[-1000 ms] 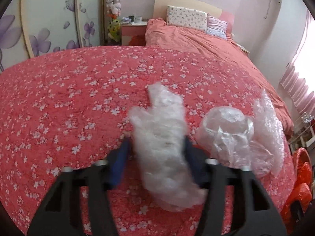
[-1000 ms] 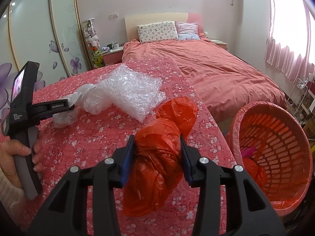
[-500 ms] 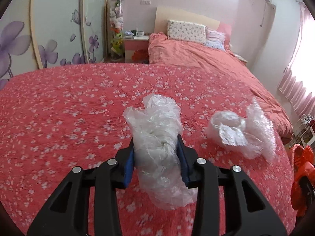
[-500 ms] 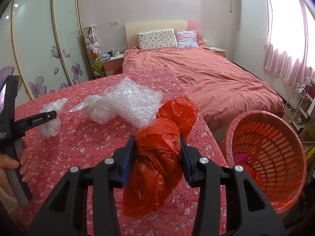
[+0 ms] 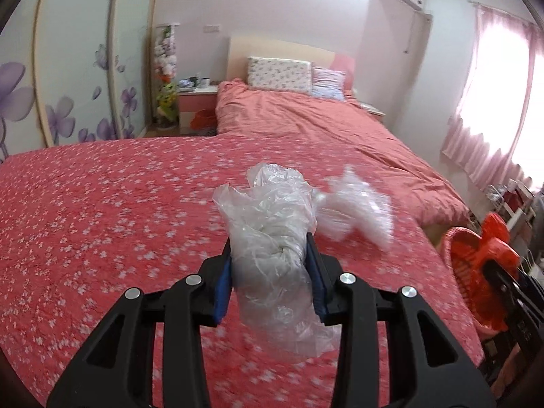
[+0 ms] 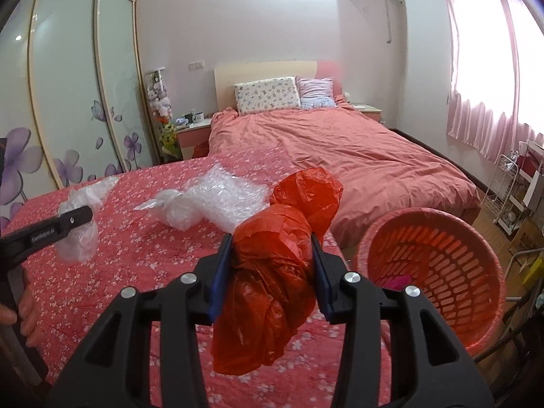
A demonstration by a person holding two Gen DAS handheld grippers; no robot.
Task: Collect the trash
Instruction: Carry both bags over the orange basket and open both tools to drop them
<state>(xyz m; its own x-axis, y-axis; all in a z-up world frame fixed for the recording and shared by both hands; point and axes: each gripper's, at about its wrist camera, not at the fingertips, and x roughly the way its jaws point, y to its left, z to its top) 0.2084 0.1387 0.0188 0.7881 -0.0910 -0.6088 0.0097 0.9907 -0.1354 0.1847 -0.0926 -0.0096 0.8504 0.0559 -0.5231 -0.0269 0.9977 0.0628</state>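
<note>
- On my left the flowered red cover (image 5: 102, 221) is wide and bare, with much free room up to the wardrobe doors (image 6: 78, 102).
- The right edge of this cover falls away just beside the red basket (image 6: 438, 272), which stands on the floor between that edge and the wire rack (image 6: 506, 190); its mouth tilts toward my right camera.
- The big bed (image 6: 340, 149) lies beyond, touching the far edge of the cover.
- My left gripper (image 5: 270, 272) points down at a slant, lifted above the cover; its jaws pinch a crumpled clear plastic bag (image 5: 272, 238), which hangs below the blue pads.
- My right gripper (image 6: 272, 268) also slants downward, near the basket; its jaws are pressed on a red plastic bag (image 6: 275, 272), with a knot standing above them.
- A bubble wrap sheet (image 6: 224, 200) with one more clear bag (image 6: 176, 210) rests on the cover between both grippers.
- In the left view this pile is blurred and half behind my bag.
- Only some fingers (image 6: 25, 309) show at the frame edge.
- Something pink lies inside the basket; I cannot tell what.
</note>
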